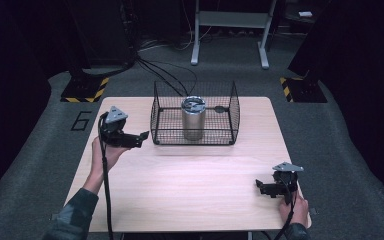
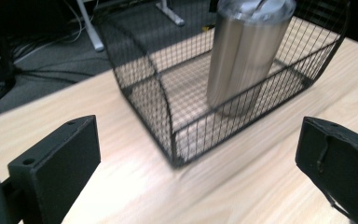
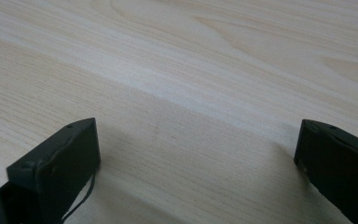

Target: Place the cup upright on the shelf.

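1. Steel tumbler (image 1: 193,119) stands upright inside the black wire basket (image 1: 155,117), which sits at about 12 o'clock on the wooden table (image 1: 180,190); judged from the pictures, the step in hand is the left gripper's approach to that basket.
2. Left gripper (image 1: 141,137), at roughly 9 o'clock from the basket, is released, with its jaws spread wide in the left gripper view and nothing between them. They point at the basket's near corner (image 2: 175,156).
3. To do this well, I would raise the gripper above the mesh rim and come down on the tumbler (image 2: 244,56) from the open top, since the side wall blocks a level reach.
4. Keep the jaws wide until they straddle the smooth body, then close squarely; a tilted grip may slip.
5. Right gripper (image 1: 258,186) waits at 4 o'clock, low over bare wood, jaws also apart and empty.
6. Basket contents: the lidded tumbler alone, near the middle, apart from the walls.
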Tool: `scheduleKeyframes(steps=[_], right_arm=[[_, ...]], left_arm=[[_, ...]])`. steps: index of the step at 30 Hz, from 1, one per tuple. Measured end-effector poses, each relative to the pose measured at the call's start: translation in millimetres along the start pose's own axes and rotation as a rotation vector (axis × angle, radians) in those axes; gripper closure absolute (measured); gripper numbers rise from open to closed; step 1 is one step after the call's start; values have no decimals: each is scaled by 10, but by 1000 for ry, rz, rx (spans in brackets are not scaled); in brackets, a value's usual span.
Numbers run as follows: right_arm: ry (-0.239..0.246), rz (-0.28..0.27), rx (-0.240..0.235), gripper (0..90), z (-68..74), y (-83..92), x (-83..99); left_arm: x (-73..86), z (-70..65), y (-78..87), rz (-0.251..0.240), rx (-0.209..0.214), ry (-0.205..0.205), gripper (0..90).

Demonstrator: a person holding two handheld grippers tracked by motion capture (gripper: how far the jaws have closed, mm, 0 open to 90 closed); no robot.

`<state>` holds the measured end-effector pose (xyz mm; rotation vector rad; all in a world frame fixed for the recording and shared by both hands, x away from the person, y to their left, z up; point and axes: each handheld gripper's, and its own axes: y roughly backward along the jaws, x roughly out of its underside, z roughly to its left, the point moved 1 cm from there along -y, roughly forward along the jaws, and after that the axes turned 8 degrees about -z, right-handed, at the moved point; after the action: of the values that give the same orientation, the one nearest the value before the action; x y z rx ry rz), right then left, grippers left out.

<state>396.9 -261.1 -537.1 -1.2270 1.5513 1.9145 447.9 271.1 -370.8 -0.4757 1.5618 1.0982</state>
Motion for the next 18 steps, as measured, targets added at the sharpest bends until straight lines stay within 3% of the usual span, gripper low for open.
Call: scheduleKeyframes(steps=[9,13,18], right_arm=[[-6,-4,4,0,5,-4,-2],[-7,-3,5,0,6,-4,-2],[-6,-2,4,0,5,-4,-2]], left_arm=[[429,56,339,33,-62,0,0],[717,85,471,67,-94,23,0],[1174,157,543,146,-112,63,0]])
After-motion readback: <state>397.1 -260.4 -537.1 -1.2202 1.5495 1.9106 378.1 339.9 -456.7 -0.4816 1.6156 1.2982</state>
